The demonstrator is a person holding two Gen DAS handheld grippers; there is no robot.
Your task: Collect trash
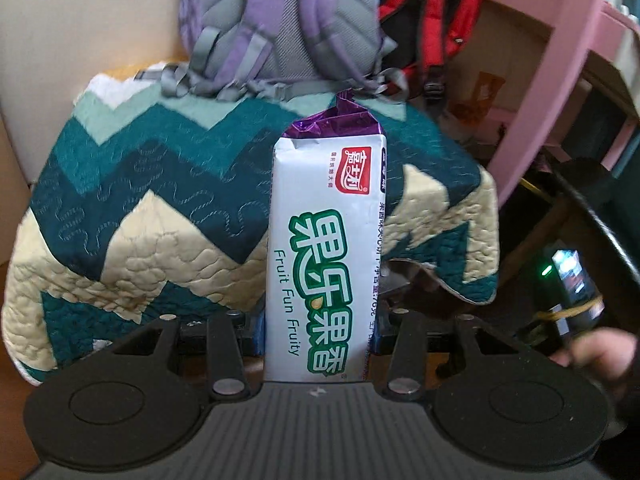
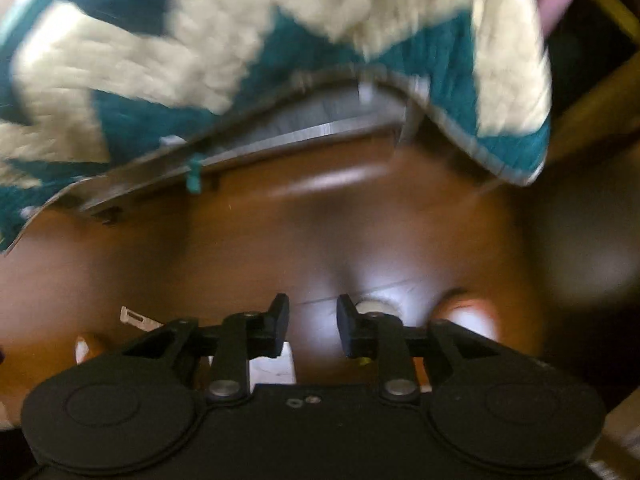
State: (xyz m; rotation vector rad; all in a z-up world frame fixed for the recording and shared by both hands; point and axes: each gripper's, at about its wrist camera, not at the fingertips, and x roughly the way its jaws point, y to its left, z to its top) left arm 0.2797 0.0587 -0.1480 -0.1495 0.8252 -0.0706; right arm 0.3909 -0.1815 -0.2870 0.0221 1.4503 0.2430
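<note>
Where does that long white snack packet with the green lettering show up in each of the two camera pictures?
Left wrist view: the long white snack packet with green lettering stands upright in the centre, clamped in the left gripper.
Right wrist view: not in it; the right gripper is empty.
Shared landmark: the teal and cream zigzag quilt.

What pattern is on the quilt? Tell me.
The quilt has zigzag chevron bands in dark teal, pale green, white and cream; it shows best in the left wrist view.
</note>
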